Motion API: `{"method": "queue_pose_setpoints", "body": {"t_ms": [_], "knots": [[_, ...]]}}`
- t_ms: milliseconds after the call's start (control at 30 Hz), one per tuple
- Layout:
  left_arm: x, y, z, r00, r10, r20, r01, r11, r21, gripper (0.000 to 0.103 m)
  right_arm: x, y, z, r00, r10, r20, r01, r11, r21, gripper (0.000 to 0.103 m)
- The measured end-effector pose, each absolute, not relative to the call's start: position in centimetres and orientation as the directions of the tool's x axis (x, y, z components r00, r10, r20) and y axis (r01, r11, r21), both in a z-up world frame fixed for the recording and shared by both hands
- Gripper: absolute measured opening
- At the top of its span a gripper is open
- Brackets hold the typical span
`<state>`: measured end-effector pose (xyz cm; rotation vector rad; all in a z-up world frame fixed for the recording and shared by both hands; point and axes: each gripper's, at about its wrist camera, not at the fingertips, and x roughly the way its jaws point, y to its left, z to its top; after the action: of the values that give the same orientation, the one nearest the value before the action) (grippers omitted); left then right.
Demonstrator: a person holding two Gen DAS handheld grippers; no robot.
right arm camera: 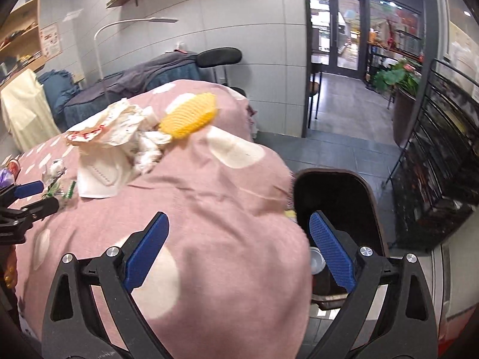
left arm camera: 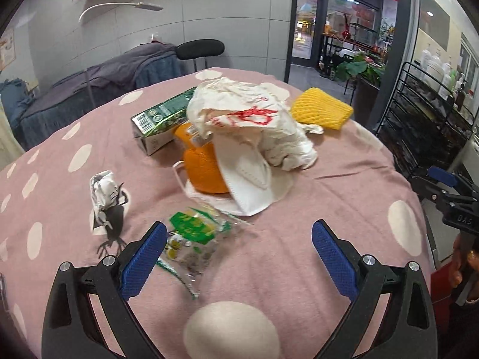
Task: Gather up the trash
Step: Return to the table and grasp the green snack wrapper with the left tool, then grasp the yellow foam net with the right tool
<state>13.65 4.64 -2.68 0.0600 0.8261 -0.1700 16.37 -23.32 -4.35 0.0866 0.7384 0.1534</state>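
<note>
One green wrapper (left arm camera: 191, 239) just beyond the spread left hand-held gripper (left arm camera: 239, 233).

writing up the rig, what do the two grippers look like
Both match: the left gripper and right gripper have black plastic frames with triangular cutouts, silver round bolts, and fingers faced with textured blue pads. No cables or sleeves show.

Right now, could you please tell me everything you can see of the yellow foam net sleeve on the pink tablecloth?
The yellow foam net sleeve is a soft mesh fruit wrap with a ribbed lattice, empty and flattened. It lies at the far side of the pink spotted tablecloth, beside the crumpled white plastic bag with red print, whose white edge reaches it. Neither gripper touches it.
</note>
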Motion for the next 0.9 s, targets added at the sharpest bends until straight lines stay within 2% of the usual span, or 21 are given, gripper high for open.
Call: {"method": "queue_pose_setpoints", "body": {"t_ms": [200,300,333,367,467,500,633,900], "knots": [[15.0,7.0,-4.5,0.626,-0.085,-0.775,0.151,0.988,0.014,0.094,17.5,-20.8,-3.4,0.723,0.208,-0.659,-0.165,0.978,0.127,0.094],[15.3,7.4,-5.0,0.611,-0.089,-0.786,0.156,0.988,0.009,0.079,17.8,-19.8,-3.2,0.722,0.21,-0.659,-0.183,0.977,0.111,0.094],[15.3,7.5,-5.0,0.61,-0.09,-0.787,0.154,0.988,0.007,0.07,18.0,-19.5,-3.1,0.722,0.207,-0.66,-0.188,0.977,0.102,0.094],[15.3,7.6,-5.1,0.607,-0.092,-0.789,0.15,0.989,0.0,0.064,18.2,-19.2,-3.0,0.722,0.206,-0.661,-0.193,0.977,0.093,0.094],[14.8,7.6,-4.9,0.618,-0.107,-0.779,0.147,0.989,-0.019,0.055,19.2,-18.8,-2.8,0.72,0.204,-0.663,-0.206,0.975,0.077,0.094],[14.6,7.5,-4.8,0.623,-0.11,-0.775,0.147,0.989,-0.022,0.047,19.6,-18.7,-2.7,0.718,0.205,-0.665,-0.21,0.975,0.074,0.094],[14.1,7.6,-4.2,0.636,-0.136,-0.76,0.145,0.988,-0.055,0.04,22.0,-17.9,-2.8,0.699,0.215,-0.682,-0.236,0.97,0.064,0.094],[13.1,7.6,-3.4,0.661,-0.158,-0.734,0.13,0.987,-0.095,0.037,28.0,-15.6,-2.9,0.679,0.162,-0.716,-0.256,0.966,-0.023,0.094]]}}
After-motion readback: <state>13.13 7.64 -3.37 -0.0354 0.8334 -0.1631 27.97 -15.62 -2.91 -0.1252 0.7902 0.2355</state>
